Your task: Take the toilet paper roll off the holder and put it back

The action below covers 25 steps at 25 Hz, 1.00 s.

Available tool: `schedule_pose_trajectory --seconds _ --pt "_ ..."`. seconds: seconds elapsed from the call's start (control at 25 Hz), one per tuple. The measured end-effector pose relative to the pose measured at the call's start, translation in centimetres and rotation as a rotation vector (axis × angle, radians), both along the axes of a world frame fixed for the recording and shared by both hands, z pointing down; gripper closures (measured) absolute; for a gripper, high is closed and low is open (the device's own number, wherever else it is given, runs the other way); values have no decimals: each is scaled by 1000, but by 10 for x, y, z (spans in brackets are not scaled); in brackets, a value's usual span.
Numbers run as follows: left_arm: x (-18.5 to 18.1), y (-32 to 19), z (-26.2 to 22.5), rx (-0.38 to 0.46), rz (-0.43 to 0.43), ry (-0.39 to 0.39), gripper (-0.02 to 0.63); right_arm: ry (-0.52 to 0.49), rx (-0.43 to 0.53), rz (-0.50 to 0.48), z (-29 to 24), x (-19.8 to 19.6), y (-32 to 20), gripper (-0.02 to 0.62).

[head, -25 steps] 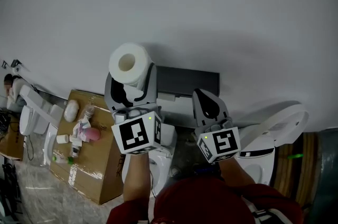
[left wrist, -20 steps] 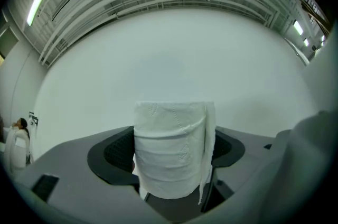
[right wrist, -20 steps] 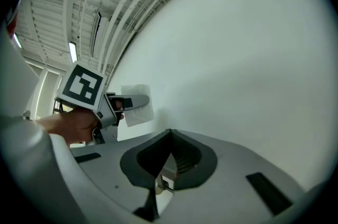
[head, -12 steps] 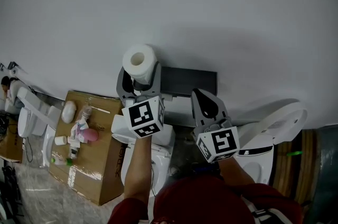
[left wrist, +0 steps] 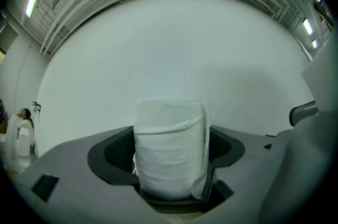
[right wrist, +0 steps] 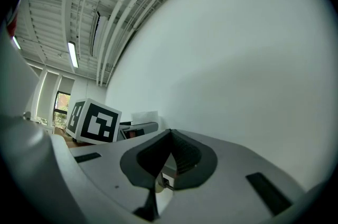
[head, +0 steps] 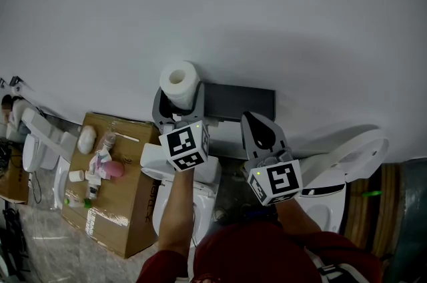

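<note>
Toilet paper roll (head: 179,83): off the holder (head: 239,101), clamped in your left gripper (head: 179,103).

Head view: the roll sits just left of the dark holder on the far wall, with its core end turned toward the camera. That is probably so it can go back on sideways. I cannot tell what peg or bar is there to take it. Your right gripper (head: 253,121) hangs nearer, to the right, touching nothing.

Left gripper view: both jaws press the roll's (left wrist: 170,149) wrapped sides, its axis upright between them. A loose flap shows at lower right. The hold looks firm for soft paper.

Right gripper view: the jaws meet with nothing between them. I judge it is parked aside to leave the left a free path.
</note>
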<state>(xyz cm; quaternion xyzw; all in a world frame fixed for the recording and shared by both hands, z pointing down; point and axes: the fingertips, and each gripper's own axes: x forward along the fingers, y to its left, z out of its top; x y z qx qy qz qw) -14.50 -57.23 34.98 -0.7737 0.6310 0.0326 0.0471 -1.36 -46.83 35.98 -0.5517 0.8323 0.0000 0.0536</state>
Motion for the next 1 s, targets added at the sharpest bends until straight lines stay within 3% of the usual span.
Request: schedule_pose_trajectory --seconds 0.48,1.0 --pt "0 -1 -1 -17 -12 -42 183 -7 10 -4 -3 1 1 588" --pt "6 31 -79 129 21 -59 183 -8 21 -6 -12 1 4 588"
